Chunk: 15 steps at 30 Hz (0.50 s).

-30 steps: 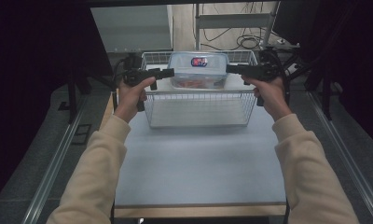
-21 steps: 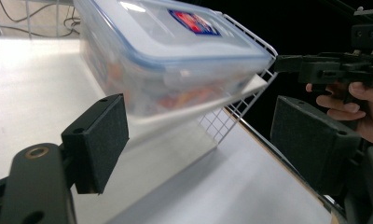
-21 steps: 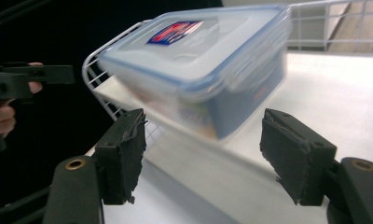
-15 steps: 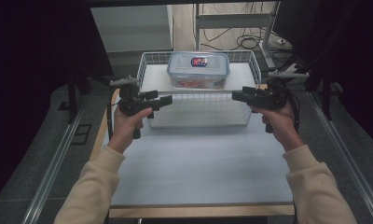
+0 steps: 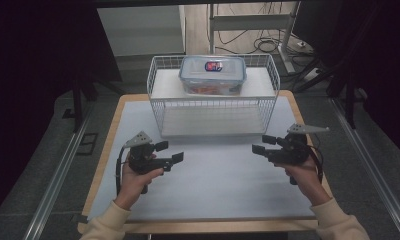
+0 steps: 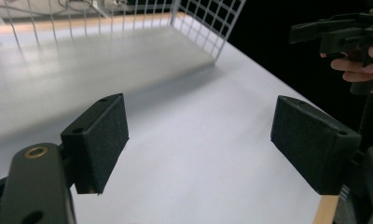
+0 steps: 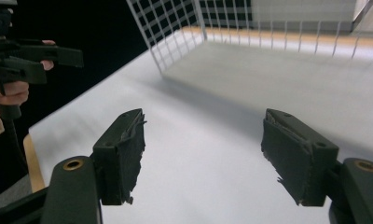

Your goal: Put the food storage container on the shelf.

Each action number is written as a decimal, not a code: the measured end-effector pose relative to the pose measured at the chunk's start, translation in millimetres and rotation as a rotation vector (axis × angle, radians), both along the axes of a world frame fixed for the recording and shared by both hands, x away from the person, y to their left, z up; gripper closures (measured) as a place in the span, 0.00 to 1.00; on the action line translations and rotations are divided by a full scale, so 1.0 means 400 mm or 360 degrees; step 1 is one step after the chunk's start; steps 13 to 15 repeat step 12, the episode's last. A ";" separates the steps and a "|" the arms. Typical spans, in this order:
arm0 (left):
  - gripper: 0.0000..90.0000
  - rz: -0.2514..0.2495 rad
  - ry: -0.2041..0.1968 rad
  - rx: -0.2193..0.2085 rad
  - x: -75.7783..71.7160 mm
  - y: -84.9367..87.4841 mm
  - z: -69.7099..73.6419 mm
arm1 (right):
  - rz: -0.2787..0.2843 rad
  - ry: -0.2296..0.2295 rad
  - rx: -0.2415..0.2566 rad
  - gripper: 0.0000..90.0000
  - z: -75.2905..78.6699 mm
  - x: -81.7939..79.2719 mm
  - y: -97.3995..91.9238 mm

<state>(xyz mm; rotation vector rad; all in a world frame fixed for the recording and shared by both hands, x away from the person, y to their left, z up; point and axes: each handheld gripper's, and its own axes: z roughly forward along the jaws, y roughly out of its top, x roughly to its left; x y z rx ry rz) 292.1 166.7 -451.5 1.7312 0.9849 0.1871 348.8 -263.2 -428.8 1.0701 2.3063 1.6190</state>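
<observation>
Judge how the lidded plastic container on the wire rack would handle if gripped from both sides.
The container looks rigid, clear-walled plastic, so probably stiff but smooth and somewhat slippery under pads. It sits low and wide on the wire rack, so tipping seems unlikely. Contents show faintly; weight is uncertain.

I see a clear plastic food container (image 5: 212, 75) with a blue-rimmed lid closed on top, sitting upright inside a white wire basket (image 5: 160, 113) at the far middle of the table. The container rests against the basket's far side, roughly centred left to right. A red and blue label marks its lid, and something orange-red shows through its wall. The basket's near half lies bare.
</observation>
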 end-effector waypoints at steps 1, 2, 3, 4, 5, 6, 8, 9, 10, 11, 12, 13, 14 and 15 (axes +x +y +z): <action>0.21 -0.0005 0.0012 0.0001 -0.004 -0.001 -0.012 | 0.0009 0.0016 -0.0011 0.33 -0.014 -0.006 0.001; 0.21 -0.0005 0.0026 0.0009 -0.005 -0.002 -0.021 | 0.0013 0.0028 -0.0013 0.33 -0.026 -0.011 0.004; 0.21 -0.0009 0.0046 0.0027 -0.003 -0.005 -0.028 | 0.0020 0.0042 -0.0017 0.33 -0.035 -0.015 0.007; 0.21 -0.0006 0.0054 0.0033 -0.002 -0.006 -0.030 | 0.0024 0.0048 -0.0022 0.33 -0.040 -0.016 0.010; 0.21 0.0006 0.0050 0.0024 -0.002 -0.007 -0.029 | 0.0024 0.0038 -0.0028 0.33 -0.040 -0.017 0.012; 0.21 0.0001 0.0046 0.0014 -0.003 -0.009 -0.024 | 0.0018 0.0018 -0.0028 0.32 -0.033 -0.022 0.015; 0.21 -0.0001 0.0034 0.0024 -0.005 -0.009 -0.023 | 0.0019 -0.0013 -0.0035 0.32 -0.031 -0.025 0.014; 0.21 0.0006 0.0025 0.0041 -0.007 -0.010 -0.021 | 0.0016 -0.0043 -0.0054 0.30 -0.030 -0.028 0.014; 0.21 0.0003 0.0022 0.0050 -0.007 -0.010 -0.021 | 0.0002 -0.0078 -0.0084 0.29 -0.032 -0.033 0.015; 0.20 0.0002 0.0025 0.0051 -0.005 -0.009 -0.022 | -0.0005 -0.0111 -0.0114 0.28 -0.036 -0.038 0.015; 0.20 0.0004 0.0021 0.0059 -0.003 -0.008 -0.025 | -0.0011 -0.0132 -0.0136 0.28 -0.042 -0.042 0.015; 0.20 0.0004 0.0021 0.0059 -0.003 -0.008 -0.025 | -0.0011 -0.0132 -0.0136 0.28 -0.042 -0.042 0.015; 0.20 0.0004 0.0021 0.0059 -0.003 -0.008 -0.025 | -0.0011 -0.0132 -0.0136 0.28 -0.042 -0.042 0.015; 0.20 0.0004 0.0021 0.0059 -0.003 -0.008 -0.025 | -0.0011 -0.0132 -0.0136 0.28 -0.042 -0.042 0.015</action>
